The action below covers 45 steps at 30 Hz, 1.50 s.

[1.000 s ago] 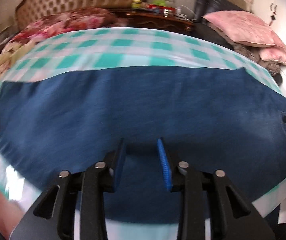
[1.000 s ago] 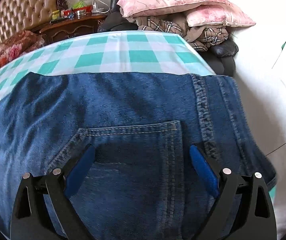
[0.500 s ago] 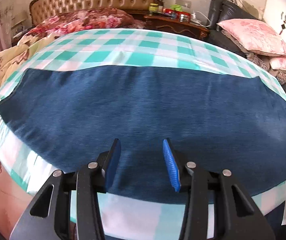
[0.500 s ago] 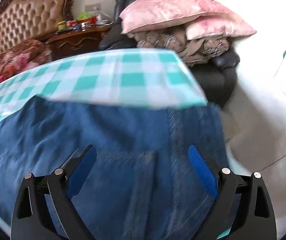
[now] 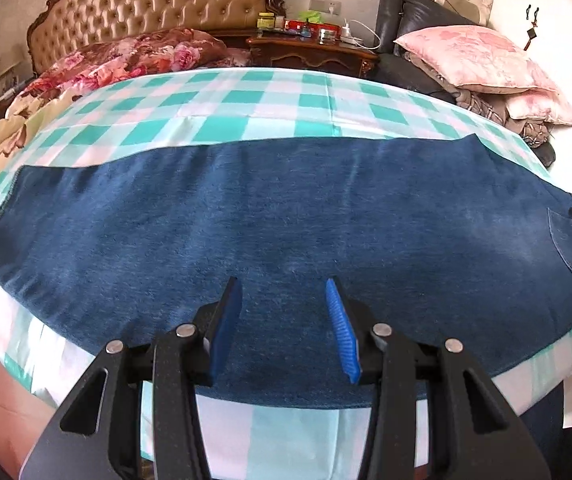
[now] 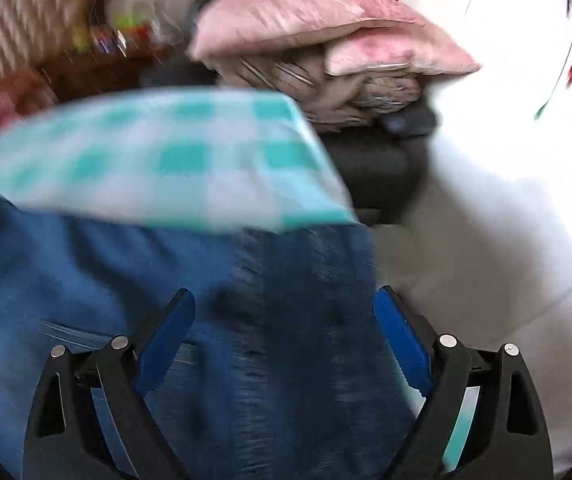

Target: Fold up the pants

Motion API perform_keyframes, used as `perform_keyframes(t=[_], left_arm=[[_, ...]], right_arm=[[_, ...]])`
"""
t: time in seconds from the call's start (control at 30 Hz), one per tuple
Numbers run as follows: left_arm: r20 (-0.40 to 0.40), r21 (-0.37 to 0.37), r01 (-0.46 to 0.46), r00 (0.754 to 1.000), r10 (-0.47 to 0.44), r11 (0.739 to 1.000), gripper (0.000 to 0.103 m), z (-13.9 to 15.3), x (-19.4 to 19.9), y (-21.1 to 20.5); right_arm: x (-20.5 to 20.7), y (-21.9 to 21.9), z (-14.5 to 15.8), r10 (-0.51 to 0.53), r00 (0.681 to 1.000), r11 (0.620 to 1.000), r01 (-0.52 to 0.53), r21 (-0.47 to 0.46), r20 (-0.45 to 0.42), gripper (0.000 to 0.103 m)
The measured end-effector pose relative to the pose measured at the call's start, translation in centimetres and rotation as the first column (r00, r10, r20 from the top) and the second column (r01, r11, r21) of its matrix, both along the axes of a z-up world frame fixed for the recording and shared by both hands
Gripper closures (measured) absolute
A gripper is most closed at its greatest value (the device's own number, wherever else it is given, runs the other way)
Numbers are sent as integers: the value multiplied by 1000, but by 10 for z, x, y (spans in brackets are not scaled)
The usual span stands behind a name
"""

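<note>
Pants (image 5: 286,216) — blue denim — lie flat across the middle of the left wrist frame, stretched from the left edge to the right edge over a teal-and-white checked cloth (image 5: 246,108) that covers the work surface. They look already doubled leg on leg, with a back pocket (image 5: 570,240) showing at the far right of the frame. In the blurred right wrist view the waist end fills the lower half of the frame, its edge hanging near the cloth's corner.

The left gripper (image 5: 284,320) hovers over the near edge of the denim at lower centre, jaws parted partway, with nothing between them. The right gripper (image 6: 282,336) hangs above the waist area with jaws spread wide, also holding nothing.

Denim of this sort is likely fairly heavy and stiff for cloth: it should hold a crease and not slip much, but it will drag on the checked cloth and may pull that cloth along. The best holds are probably the thick seamed places — the waistband on the right, the hems at the far left of the frame — pinching both layers together.
</note>
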State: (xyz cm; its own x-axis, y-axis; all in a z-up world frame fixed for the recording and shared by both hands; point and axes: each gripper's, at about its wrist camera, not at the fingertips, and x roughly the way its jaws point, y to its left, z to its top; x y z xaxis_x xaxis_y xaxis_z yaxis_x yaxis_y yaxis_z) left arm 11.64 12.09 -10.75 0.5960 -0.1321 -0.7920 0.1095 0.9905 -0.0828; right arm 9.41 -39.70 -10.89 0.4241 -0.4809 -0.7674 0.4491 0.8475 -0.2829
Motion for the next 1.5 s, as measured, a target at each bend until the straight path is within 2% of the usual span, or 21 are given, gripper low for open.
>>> perform_keyframes(t=[0.03, 0.07, 0.17, 0.23, 0.33, 0.43, 0.57, 0.63, 0.7, 0.77, 0.87, 0.9, 0.93, 1.1, 1.2, 1.33, 1.37, 1.43, 1.5], left_arm=[[-3, -1, -6, 1000, 6, 1000, 59, -2, 0, 2], [-7, 3, -15, 1000, 15, 1000, 59, -3, -1, 5], [-28, 1, -84, 996, 84, 996, 59, -10, 0, 25], [-30, -4, -131, 991, 131, 991, 59, -12, -1, 40], [-28, -17, -151, 988, 150, 988, 59, -13, -3, 51], [-26, -22, -165, 986, 164, 986, 59, -14, -5, 58], [-8, -21, -163, 987, 163, 986, 59, -15, -8, 68], [3, 3, -184, 983, 184, 983, 59, -16, -8, 79], [6, -3, -201, 980, 201, 980, 59, -16, -8, 91], [11, 36, -240, 971, 240, 970, 59, -15, -8, 104], [16, 24, -279, 960, 279, 960, 59, -11, -9, 123], [25, 25, -284, 959, 283, 959, 59, -8, -10, 126], [34, 22, -282, 959, 281, 959, 59, -6, -13, 128], [76, 21, -253, 965, 251, 967, 58, 2, -23, 124], [111, 15, -209, 972, 206, 978, 49, 10, -28, 110], [150, -4, -94, 984, 93, 996, 41, 17, -32, 79], [156, -8, -57, 986, 58, 998, 37, 18, -32, 71], [167, -3, 20, 986, -19, 1000, 35, 16, -33, 51], [171, 10, 82, 982, -83, 997, 31, 11, -31, 35]], right_arm=[[-6, -10, 3, -40, 999, 997, 38, 62, 28, 15], [-11, -13, 7, -62, 997, 995, 59, 79, 42, 14], [-24, 6, 30, -50, 995, 999, 49, 21, 87, 14], [-33, 23, 42, -6, 992, 998, -2, 67, 125, 13], [-51, 66, 51, 89, 982, 982, -114, 150, 164, 13], [-62, 108, 41, 160, 974, 953, -194, 231, 161, 13], [-64, 162, 27, 248, 958, 920, -280, 273, 147, 13], [-65, 188, 26, 289, 946, 909, -320, 268, 148, 13], [-68, 217, 29, 342, 927, 896, -371, 245, 156, 13], [-68, 236, 31, 374, 914, 884, -403, 238, 158, 13], [-66, 264, 32, 434, 888, 858, -459, 230, 153, 14], [-65, 273, 31, 448, 881, 850, -472, 234, 150, 16], [-62, 284, 29, 467, 873, 841, -488, 236, 140, 22], [-59, 323, 21, 529, 841, 812, -540, 221, 113, 24], [-55, 332, 14, 537, 840, 817, -542, 198, 84, 29], [-51, 325, 1, 482, 876, 861, -478, 173, 22, 29], [-50, 318, -4, 444, 896, 885, -437, 162, -7, 29], [-51, 305, -6, 407, 913, 897, -400, 187, -1, 29], [-52, 299, -5, 381, 925, 913, -374, 164, -10, 29]])
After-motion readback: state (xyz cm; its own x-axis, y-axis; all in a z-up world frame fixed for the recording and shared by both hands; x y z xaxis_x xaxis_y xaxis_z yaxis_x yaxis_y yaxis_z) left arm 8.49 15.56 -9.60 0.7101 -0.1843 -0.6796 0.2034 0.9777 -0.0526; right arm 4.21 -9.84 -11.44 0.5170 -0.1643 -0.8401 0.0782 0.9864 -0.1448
